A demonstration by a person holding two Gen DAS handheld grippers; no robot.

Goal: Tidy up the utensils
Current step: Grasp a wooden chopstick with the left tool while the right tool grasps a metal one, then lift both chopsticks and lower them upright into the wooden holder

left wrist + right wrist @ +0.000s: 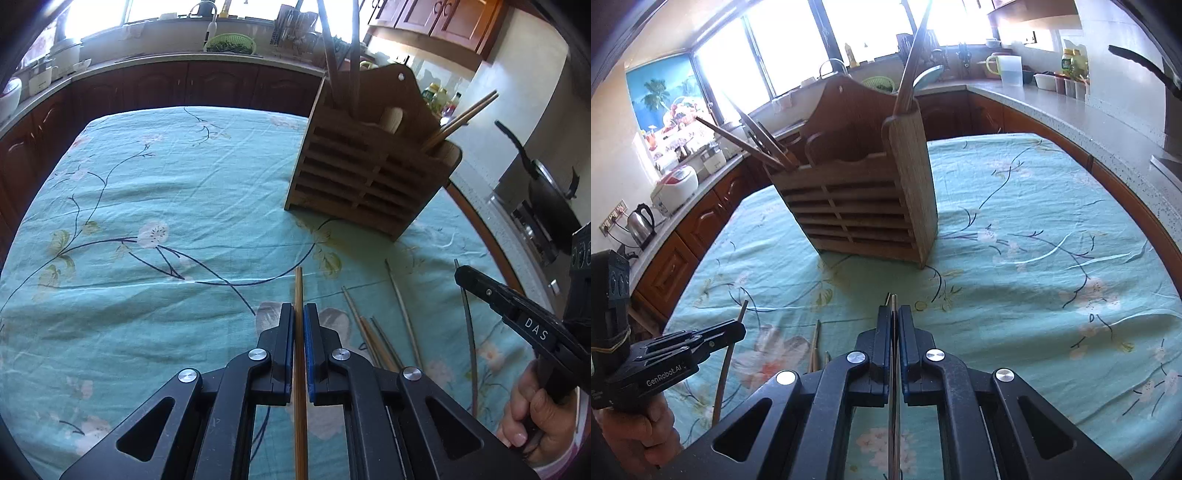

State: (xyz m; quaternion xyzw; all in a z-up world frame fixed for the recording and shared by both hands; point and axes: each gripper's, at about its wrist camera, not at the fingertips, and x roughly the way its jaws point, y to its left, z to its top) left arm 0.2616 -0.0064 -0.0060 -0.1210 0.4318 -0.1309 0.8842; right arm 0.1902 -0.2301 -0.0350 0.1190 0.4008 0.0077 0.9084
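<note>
A wooden slatted utensil holder [369, 173] stands on the table; it also shows in the right wrist view [864, 195], with chopsticks and long-handled utensils in its compartments. My left gripper [299, 314] is shut on a bamboo chopstick [299, 291] that pokes forward past the fingertips, above the cloth. My right gripper [894, 314] is shut on a thin dark chopstick [893, 301], short of the holder. Each gripper shows in the other view: the right gripper at the right edge [460, 275], the left gripper at the left [740, 326]. Several loose chopsticks [373, 339] lie on the cloth between them.
The table wears a teal flowered cloth [147, 206]. Kitchen counters [1052, 107] with wooden cabinets ring it, holding a kettle [641, 223], a rice cooker [677, 184], a jug [1008, 70] and a black pan [550, 195]. More chopsticks lie by the left gripper [814, 343].
</note>
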